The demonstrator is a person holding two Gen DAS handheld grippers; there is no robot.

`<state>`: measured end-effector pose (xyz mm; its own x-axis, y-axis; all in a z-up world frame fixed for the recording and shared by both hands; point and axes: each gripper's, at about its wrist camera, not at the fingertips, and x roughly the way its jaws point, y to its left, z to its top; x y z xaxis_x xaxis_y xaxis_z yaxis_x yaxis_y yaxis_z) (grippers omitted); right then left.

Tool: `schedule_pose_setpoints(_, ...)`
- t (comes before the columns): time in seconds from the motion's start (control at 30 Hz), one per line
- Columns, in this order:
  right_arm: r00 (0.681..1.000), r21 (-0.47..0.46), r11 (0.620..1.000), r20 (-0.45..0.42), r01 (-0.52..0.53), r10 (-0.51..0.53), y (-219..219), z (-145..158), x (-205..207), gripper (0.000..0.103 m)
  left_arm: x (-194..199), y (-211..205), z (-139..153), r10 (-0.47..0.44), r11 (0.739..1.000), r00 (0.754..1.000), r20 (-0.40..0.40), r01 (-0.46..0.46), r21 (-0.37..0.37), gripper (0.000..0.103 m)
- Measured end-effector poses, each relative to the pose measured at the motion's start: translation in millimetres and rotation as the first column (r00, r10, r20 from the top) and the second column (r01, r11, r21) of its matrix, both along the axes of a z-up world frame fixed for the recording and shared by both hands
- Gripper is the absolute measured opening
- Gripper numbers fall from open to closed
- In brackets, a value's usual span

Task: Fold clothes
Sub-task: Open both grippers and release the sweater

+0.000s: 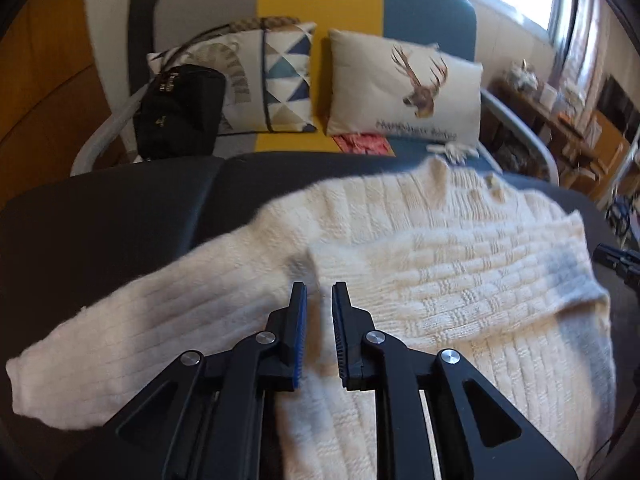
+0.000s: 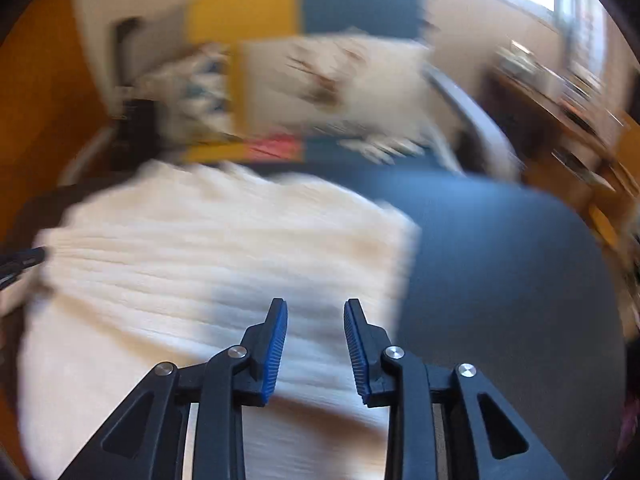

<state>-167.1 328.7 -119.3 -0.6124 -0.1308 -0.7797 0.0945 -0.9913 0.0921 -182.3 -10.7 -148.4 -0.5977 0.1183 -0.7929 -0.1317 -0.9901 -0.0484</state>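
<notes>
A cream knitted sweater lies flat on a dark padded surface. One sleeve stretches out to the lower left, and the other side lies folded across the body. My left gripper hovers over the sweater where that sleeve meets the body. Its jaws stand a narrow gap apart with nothing pinched. The right wrist view is blurred. In it the sweater fills the left half, and my right gripper hangs open above the sweater near its right edge, holding nothing. Each gripper's tip shows at the edge of the other's view.
Behind the surface stands a grey, yellow and blue sofa with a deer cushion, a triangle-pattern cushion and a black bag. A pink item lies on the seat. Cluttered shelves stand at the right.
</notes>
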Motion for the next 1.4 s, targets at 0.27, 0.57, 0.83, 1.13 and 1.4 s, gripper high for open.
schedule_pose_setpoints(0.27,0.990,0.040,0.990,0.055,-0.134,0.131,-80,-27,-40,0.029,-4,43,-8,-0.133,0.989,0.991,0.000,0.133,0.056,0.015)
schedule_pose_setpoints(0.57,0.998,-0.012,0.999,0.039,-0.040,0.040,-53,-28,-49,0.029,-37,62,-23,-0.122,0.992,0.992,-0.005,0.122,0.021,0.016)
schedule_pose_setpoints(0.83,0.975,0.041,0.979,0.094,0.198,-0.201,23,-50,-71,0.026,-58,85,-44,-0.145,0.986,0.989,0.003,0.145,-0.079,0.019)
schedule_pose_setpoints(1.13,0.985,-0.031,0.985,0.036,0.168,-0.166,34,-17,-53,0.026,-47,77,-34,-0.089,0.993,0.995,-0.051,0.084,-0.080,0.020)
schedule_pose_setpoints(1.4,0.985,0.036,0.989,0.086,0.146,-0.148,24,-37,-36,0.026,-41,85,-30,-0.109,0.980,0.993,-0.046,0.100,-0.173,0.023)
